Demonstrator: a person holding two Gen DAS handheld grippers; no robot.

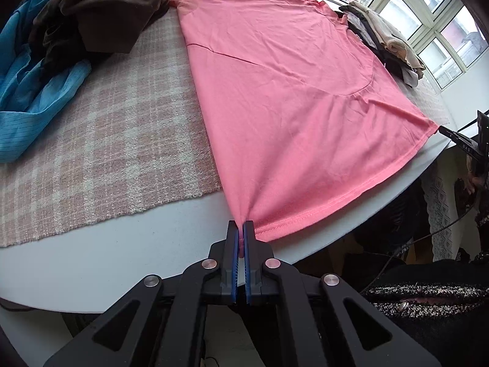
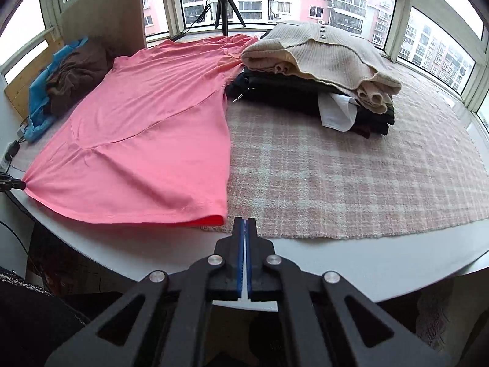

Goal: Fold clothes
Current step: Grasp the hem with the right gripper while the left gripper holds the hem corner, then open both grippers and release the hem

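Left gripper [image 1: 243,224] clamps pink T-shirt [image 1: 284,91] hem corner at table [image 1: 137,250] edge; right gripper [image 2: 245,221], closed & empty, should grab opposite corner w/ even tension.

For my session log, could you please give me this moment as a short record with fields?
garment: pink T-shirt, spread flat, hem toward the person
left gripper: shut on the shirt's hem corner
right gripper: shut, holding nothing, near the other hem corner
surface: checked cloth on a white table
folded stack: beige sweater on top of dark clothes
unfolded pile: brown garment on a blue garment
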